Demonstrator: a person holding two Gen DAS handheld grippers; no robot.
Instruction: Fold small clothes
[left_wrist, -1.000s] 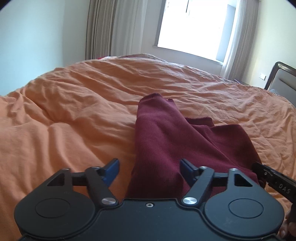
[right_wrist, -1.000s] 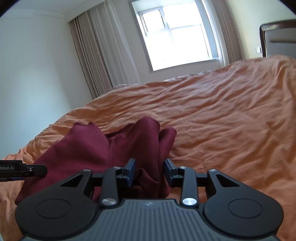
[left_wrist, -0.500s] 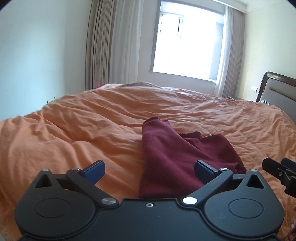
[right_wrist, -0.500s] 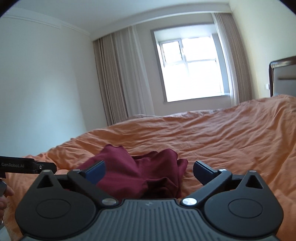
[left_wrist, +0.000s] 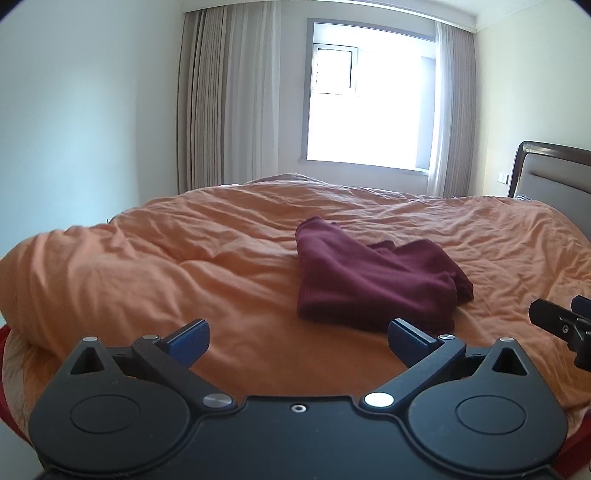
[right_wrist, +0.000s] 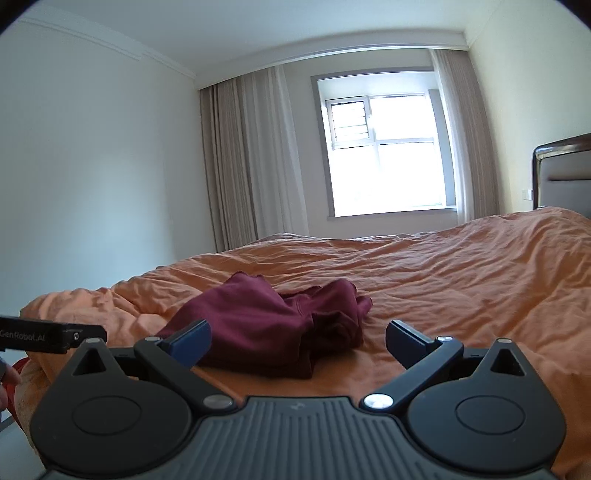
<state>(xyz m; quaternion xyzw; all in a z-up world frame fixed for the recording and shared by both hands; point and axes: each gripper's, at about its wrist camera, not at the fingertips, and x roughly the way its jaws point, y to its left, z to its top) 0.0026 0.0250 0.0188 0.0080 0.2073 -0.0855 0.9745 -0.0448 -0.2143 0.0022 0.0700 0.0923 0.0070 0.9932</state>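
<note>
Fingers (left_wrist: 410, 338) of both grippers gape empty near the maroon garment (left_wrist: 369, 280), roughly folded on the bed (left_wrist: 147, 266); next probably tidying its bunched right edge.

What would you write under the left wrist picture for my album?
Open left hand-held gripper facing a folded maroon garment lying on an orange bedspread.

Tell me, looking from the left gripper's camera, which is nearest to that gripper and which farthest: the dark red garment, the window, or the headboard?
From the left gripper:
1. Dark red garment, on the orange duvet just ahead, slightly right.
2. Headboard, far right, at the bed's end.
3. Window, on the back wall beyond the bed.
</note>
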